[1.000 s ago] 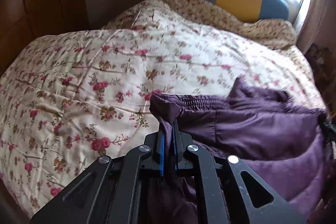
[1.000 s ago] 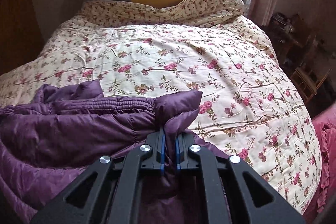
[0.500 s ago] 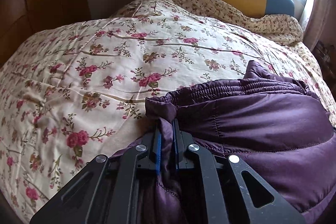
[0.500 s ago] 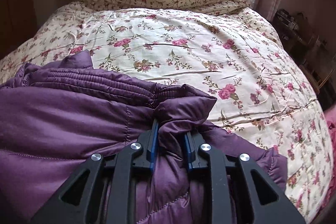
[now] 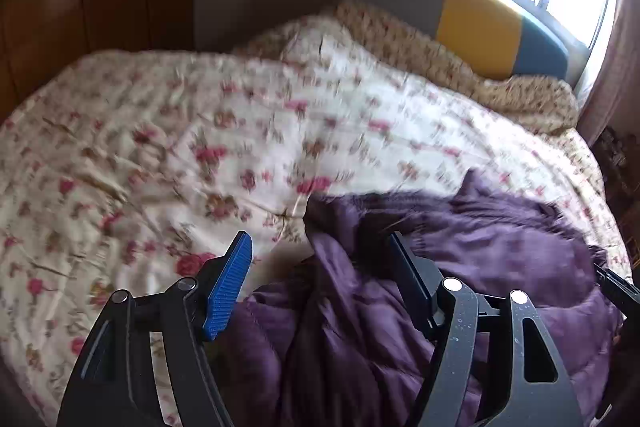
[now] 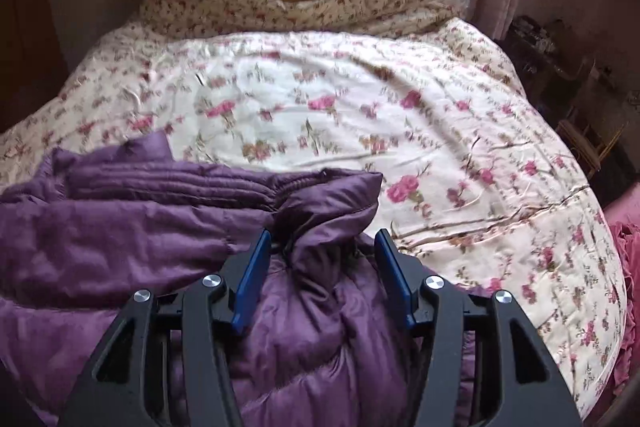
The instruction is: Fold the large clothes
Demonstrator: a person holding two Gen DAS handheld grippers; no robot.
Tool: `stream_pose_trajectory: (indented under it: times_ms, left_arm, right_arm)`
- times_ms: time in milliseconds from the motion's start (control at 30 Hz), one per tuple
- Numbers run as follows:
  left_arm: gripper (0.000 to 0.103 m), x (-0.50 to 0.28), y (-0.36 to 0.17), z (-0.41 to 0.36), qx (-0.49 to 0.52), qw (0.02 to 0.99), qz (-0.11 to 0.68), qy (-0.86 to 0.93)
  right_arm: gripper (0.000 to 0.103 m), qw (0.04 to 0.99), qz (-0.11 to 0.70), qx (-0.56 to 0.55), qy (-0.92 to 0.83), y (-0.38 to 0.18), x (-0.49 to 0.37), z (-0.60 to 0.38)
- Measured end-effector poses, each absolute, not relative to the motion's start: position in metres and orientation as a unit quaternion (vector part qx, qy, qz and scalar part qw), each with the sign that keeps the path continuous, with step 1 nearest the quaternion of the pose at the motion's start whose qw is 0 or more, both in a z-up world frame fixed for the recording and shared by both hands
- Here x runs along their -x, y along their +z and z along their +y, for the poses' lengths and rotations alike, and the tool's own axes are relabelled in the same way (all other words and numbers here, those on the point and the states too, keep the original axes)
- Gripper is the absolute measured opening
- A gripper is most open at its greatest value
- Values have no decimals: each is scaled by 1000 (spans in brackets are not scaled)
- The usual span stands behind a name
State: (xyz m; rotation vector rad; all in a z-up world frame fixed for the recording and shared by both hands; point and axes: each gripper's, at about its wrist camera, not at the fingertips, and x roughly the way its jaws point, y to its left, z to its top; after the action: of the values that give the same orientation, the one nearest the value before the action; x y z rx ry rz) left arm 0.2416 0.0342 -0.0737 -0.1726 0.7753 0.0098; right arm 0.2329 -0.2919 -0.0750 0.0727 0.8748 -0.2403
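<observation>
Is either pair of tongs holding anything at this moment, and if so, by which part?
Nothing is held. The left tongs and right tongs both stand open around the purple jacket, which lies on the floral quilt.

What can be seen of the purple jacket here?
The purple jacket is a puffy, quilted, slightly shiny garment with a gathered elastic band. It lies bunched on the floral quilt at the bed's near edge. Both the left gripper and right gripper stand open around pinched-up folds.
</observation>
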Motion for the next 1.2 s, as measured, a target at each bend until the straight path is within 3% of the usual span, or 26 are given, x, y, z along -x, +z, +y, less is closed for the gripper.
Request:
stream_pose_trajectory:
  times_ms: [200,367,767,1100,1200]
  left_arm:
    - [69,-215,-50,-4,78,936,342,-39]
    - [69,-213,-70,-40,41,932,355,-58]
    - [70,-228,-118,-37,59,920,383,-58]
    - [71,-230,-118,-36,59,918,388,-56]
    - [77,-227,-111,-34,59,916,392,-59]
  right_arm:
    - [53,922,384,-41,-39,-40,-210,-226]
    - [54,920,391,-20,-11,-57,-209,-173]
    - [54,913,407,-13,-30,-115,-219,-168]
    - [55,912,409,-18,-29,-110,-216,-171]
    - [60,911,412,-23,-25,-107,-215,-173]
